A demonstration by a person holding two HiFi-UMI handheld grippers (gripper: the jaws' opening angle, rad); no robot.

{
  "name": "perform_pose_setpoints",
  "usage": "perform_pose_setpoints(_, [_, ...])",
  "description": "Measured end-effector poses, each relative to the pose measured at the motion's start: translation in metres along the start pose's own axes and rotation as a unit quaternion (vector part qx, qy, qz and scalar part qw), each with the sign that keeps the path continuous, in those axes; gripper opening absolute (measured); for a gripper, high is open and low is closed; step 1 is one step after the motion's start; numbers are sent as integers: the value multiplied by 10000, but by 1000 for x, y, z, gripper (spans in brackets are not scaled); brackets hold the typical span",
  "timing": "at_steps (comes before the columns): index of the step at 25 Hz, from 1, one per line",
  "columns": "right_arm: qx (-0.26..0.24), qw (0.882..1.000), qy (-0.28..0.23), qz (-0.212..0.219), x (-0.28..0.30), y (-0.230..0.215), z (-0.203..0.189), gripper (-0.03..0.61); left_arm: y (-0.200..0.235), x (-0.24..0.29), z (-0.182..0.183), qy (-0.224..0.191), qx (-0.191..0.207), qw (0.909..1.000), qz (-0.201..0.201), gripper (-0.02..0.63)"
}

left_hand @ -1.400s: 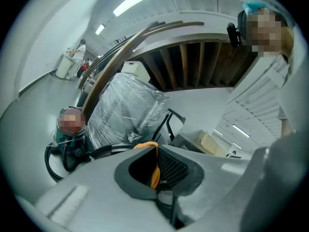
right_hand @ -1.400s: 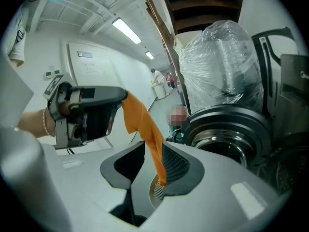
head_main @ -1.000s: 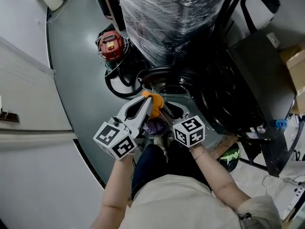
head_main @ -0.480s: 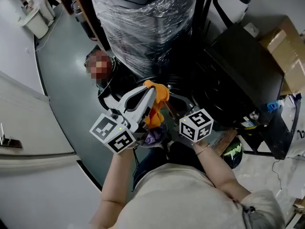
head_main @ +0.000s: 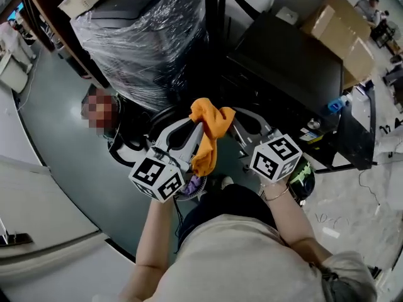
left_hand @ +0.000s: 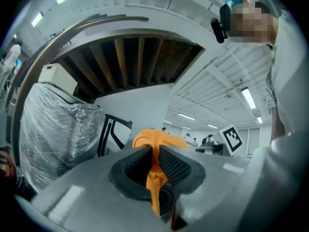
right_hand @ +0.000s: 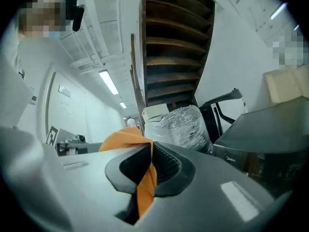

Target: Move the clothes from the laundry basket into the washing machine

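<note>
Both tools are clamped on the same orange cloth (head_main: 211, 126). The left gripper (head_main: 200, 128) pinches it at one fold and the right gripper (head_main: 229, 123) bites it just beside that. The cloth is held up in the air between them. A bunch sits above the jaws and a tail hangs down toward 6 o'clock.

The dark machine (head_main: 296, 65), which I take for the washer, stands at about 2 o'clock. I can't tell from here whether its door is open.

The trouble I'd watch for:
- **Slipping out:** each jaw has only a thin pinch, so if the two hands drift apart the cloth could slip from one.
- **Snagging:** the dangling tail could catch on the machine's front and drag free onto the floor.
- **A shut door:** the load would then have nowhere to go.

By my count:
- two grippers
- one orange cloth
- one purple garment (head_main: 193, 182) left in the laundry basket (head_main: 189, 195), low at 6 o'clock
- one plastic-wrapped bundle (head_main: 141, 33) at 11 o'clock
- one dark machine
</note>
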State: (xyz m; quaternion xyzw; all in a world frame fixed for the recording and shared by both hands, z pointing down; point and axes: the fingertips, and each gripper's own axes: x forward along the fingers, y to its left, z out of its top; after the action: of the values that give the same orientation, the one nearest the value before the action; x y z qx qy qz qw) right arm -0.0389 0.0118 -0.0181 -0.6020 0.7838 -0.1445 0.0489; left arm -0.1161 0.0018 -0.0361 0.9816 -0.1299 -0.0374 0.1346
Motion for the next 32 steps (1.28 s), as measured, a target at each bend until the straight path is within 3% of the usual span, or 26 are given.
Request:
perform_pose_setpoints(7, [-91, 9982, -366, -467, -37, -29, 31, 29, -25, 37, -54, 789, -33, 9953, -560, 123])
perform_pose_setpoints(9, [-106, 9973, -468, -556, -47, -38, 38, 29, -31, 46, -75, 1107, -11, 9917, -654, 196])
perform_pose_setpoints(16, [-88, 9940, -863, -660, -75, -64, 76, 29, -50, 70, -138, 1861, 95, 9794, -773, 265])
perform_pose_setpoints(27, [-209, 9923, -1041, -640, -117, -98, 113, 29, -74, 126, -238, 2562, -26, 9633, -800, 295])
perform_pose_setpoints(32, [-375, 9914, -1091, -617, -137, -114, 129, 29, -77, 159, -269, 2641, 19, 9635, -434, 267])
